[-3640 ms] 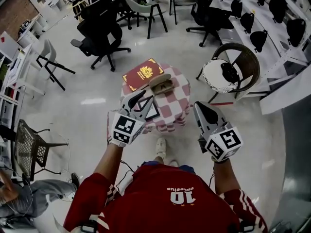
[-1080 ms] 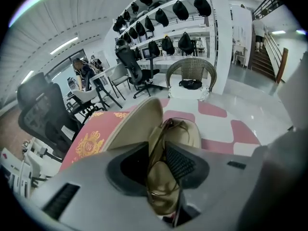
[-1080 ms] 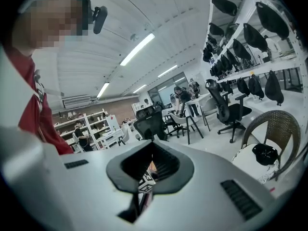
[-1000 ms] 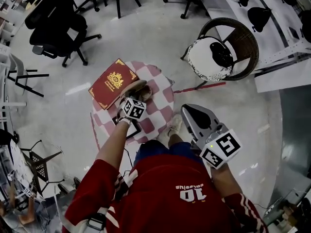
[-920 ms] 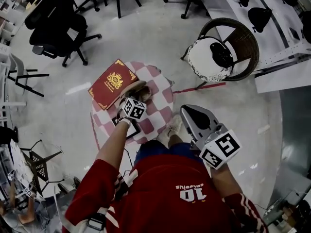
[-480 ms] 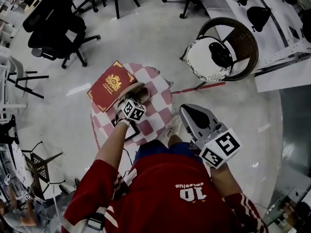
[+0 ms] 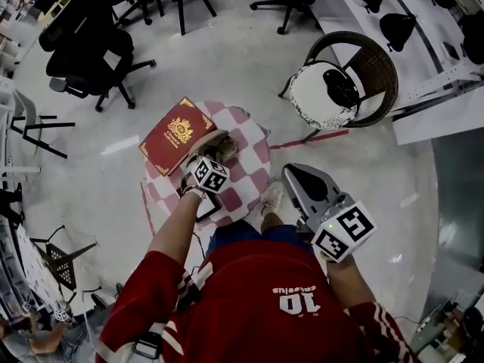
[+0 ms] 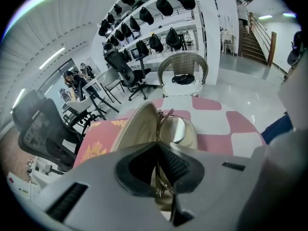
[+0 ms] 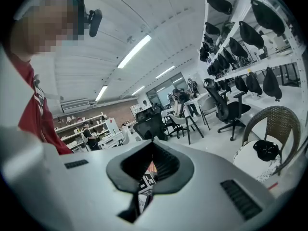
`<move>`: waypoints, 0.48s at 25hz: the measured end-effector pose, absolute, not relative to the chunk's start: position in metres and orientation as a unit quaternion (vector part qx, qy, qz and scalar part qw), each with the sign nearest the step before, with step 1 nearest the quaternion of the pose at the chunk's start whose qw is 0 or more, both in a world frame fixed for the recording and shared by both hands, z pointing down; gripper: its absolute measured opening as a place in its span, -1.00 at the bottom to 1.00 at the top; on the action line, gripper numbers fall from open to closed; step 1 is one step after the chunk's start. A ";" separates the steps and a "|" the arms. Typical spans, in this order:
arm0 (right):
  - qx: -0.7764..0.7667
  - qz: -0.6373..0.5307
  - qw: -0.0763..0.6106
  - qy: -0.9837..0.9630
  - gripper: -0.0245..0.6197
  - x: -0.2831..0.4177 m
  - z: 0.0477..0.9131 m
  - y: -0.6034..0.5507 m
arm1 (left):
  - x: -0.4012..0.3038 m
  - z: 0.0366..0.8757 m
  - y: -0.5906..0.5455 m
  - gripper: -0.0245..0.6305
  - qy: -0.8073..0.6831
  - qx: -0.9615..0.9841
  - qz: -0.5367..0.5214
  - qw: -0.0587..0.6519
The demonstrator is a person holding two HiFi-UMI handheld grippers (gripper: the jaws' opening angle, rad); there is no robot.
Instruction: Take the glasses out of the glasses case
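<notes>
- Reaching over the checkered table, the left gripper meets the open glasses case beside a red book; the right gripper hangs well apart.
- Left gripper view: its jaws, just now closing, pinch the glasses by their thin rim inside the case. Such a grip may slip or drag the case up.
- Right gripper view: jaws pressed together and empty, so nothing steadies the case.

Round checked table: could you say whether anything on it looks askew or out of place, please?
Yes: the dark red book with a gold crest lies skewed and overhangs the far-left edge of the checked table. Nothing else stands out.
</notes>
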State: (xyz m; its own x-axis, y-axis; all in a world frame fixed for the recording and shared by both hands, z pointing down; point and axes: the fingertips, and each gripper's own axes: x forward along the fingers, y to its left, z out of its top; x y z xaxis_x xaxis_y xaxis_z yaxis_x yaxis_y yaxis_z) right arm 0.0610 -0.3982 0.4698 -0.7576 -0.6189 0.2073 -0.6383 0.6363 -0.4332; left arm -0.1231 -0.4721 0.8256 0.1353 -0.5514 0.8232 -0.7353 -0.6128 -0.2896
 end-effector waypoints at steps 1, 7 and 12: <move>0.348 0.246 0.019 -0.904 -0.89 0.060 0.468 -0.397 | -0.122 0.823 -0.472 -0.86 -0.429 0.750 0.495 0.091; 0.355 0.232 0.017 -0.905 -0.89 0.050 0.457 -0.385 | -0.119 0.805 -0.466 -0.86 -0.425 0.764 0.479 0.078; 0.362 0.227 0.016 -0.904 -0.89 0.043 0.449 -0.378 | -0.117 0.782 -0.458 -0.86 -0.425 0.778 0.457 0.068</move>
